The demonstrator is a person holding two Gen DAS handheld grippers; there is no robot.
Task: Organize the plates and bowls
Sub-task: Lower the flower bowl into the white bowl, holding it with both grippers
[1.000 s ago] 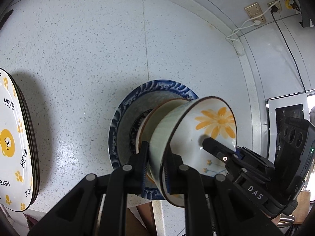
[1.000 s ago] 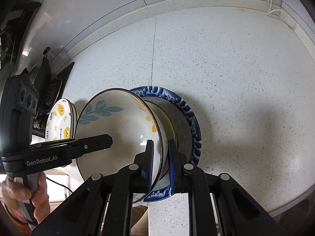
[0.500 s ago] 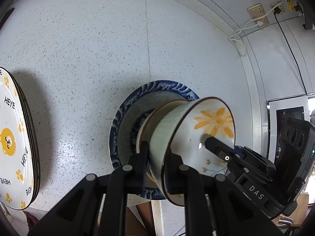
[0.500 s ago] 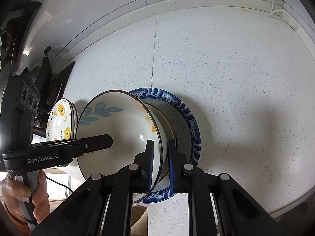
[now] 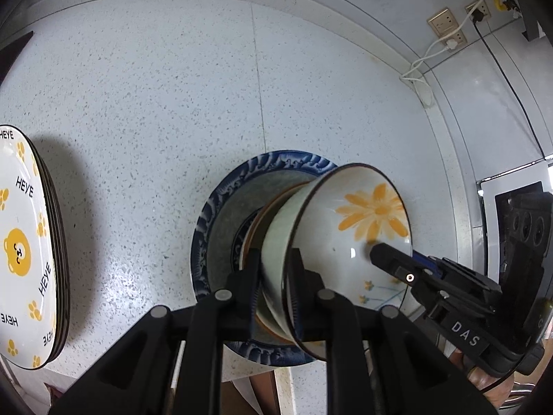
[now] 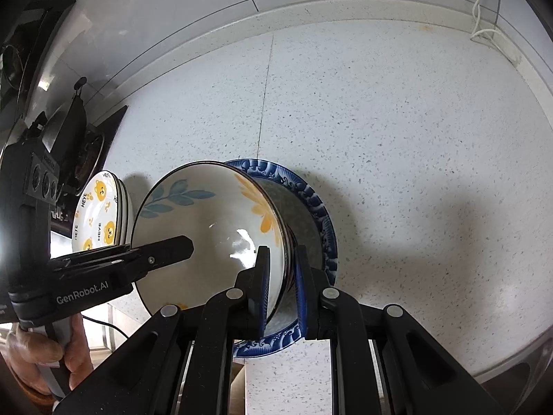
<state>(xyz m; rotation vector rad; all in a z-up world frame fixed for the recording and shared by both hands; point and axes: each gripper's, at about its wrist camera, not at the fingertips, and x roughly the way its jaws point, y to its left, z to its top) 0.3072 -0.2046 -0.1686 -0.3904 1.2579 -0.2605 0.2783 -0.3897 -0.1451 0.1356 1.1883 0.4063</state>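
A white bowl with a yellow flower (image 5: 366, 218) (image 6: 214, 221) sits in a stack on a blue-rimmed plate (image 5: 221, 207) (image 6: 318, 207) on the speckled counter. Another bowl's brown rim shows under it. My left gripper (image 5: 274, 276) is shut on the bowl's near rim. My right gripper (image 6: 281, 280) is shut on the opposite rim. Each gripper shows in the other's view, the right one (image 5: 397, 263) and the left one (image 6: 166, 252). A stack of bear-print plates (image 5: 24, 249) (image 6: 100, 214) lies to the left.
The counter's back edge meets a wall with sockets and a white cable (image 5: 446, 34). A black stove with a pan (image 6: 72, 131) is at the far left. The counter's front edge (image 6: 287, 373) is just below the plate. An appliance panel (image 5: 511, 200) stands at the right.
Both grippers and the flower bowl have shifted slightly; the bowl sits a little lower toward the blue-rimmed plate. The grips have not changed.
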